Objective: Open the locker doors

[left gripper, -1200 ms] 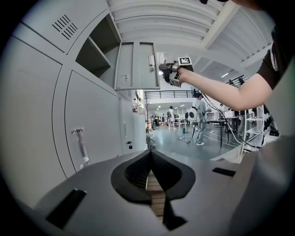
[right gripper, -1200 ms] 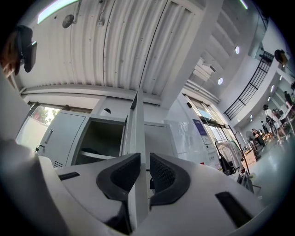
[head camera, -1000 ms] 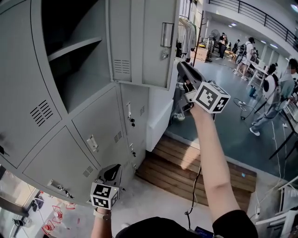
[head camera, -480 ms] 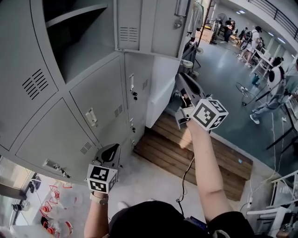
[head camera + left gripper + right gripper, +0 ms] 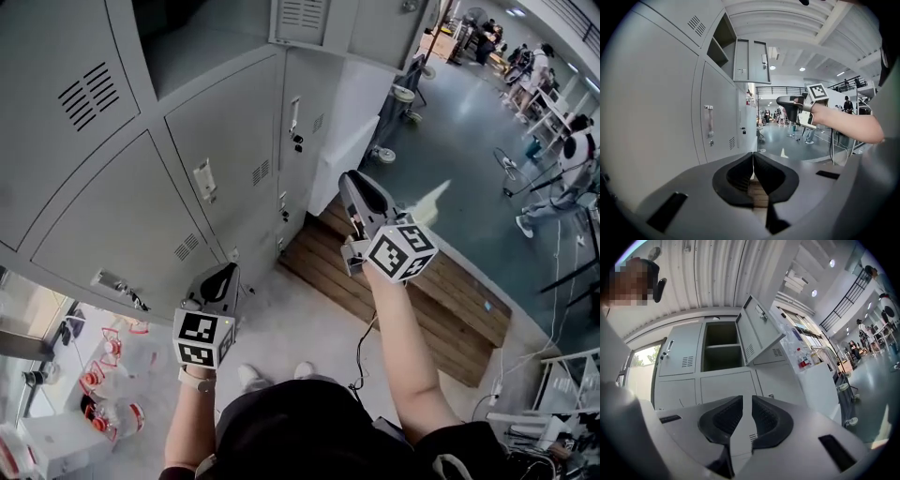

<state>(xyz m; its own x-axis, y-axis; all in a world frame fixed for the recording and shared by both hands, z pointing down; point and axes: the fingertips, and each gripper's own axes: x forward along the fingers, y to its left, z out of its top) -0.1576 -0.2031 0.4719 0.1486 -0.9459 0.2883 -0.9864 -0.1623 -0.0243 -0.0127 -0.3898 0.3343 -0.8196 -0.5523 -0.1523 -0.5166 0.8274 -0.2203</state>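
A bank of grey lockers [image 5: 122, 216] fills the upper left of the head view. In front of the lockers there is open air down to a pale floor [image 5: 300, 328]. The left claw [image 5: 227, 272] and right claw [image 5: 352, 183] both hang in that space, clear of the door fronts.

High on the lockers a swung-out upper door [image 5: 757, 329] projects into the room. Small handles [image 5: 204, 178] stick out from the closed doors below it. The open compartment [image 5: 721, 345] beside that door is bare, divided by one shelf.

Just right of the lockers a white cabinet [image 5: 361, 122] juts forward, with a raised wooden platform [image 5: 412, 300] at its foot. Beyond that is wide hall floor, with people [image 5: 572, 159] well apart from the lockers.
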